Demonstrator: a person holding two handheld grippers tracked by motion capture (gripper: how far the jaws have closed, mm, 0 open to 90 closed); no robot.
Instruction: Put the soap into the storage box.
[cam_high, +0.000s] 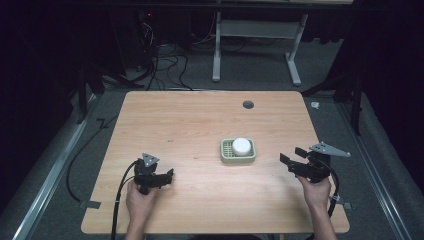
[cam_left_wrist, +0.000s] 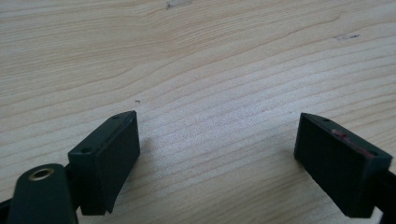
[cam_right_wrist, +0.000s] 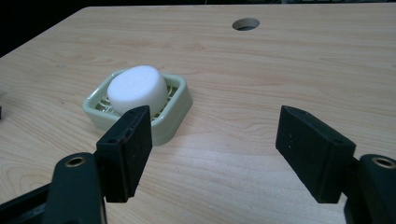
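Observation:
A pale green slatted dish (cam_high: 226, 156) (cam_right_wrist: 180, 109) sits right of the table's middle with a round white puck (cam_high: 241, 146) (cam_right_wrist: 137, 88) resting in it. My right gripper (cam_high: 294, 156) (cam_right_wrist: 215, 154) is open, a short way right of the dish and pointing toward it, holding nothing. My left gripper (cam_high: 167, 176) (cam_left_wrist: 217, 161) is open low over bare wood near the front left, well apart from the dish, with nothing between its jaws.
The wooden table (cam_high: 190, 125) has a round cable hole (cam_high: 248, 104) (cam_right_wrist: 245, 24) near its far edge. Cables trail off the front left. A grey desk frame (cam_high: 257, 45) stands on the floor beyond the table.

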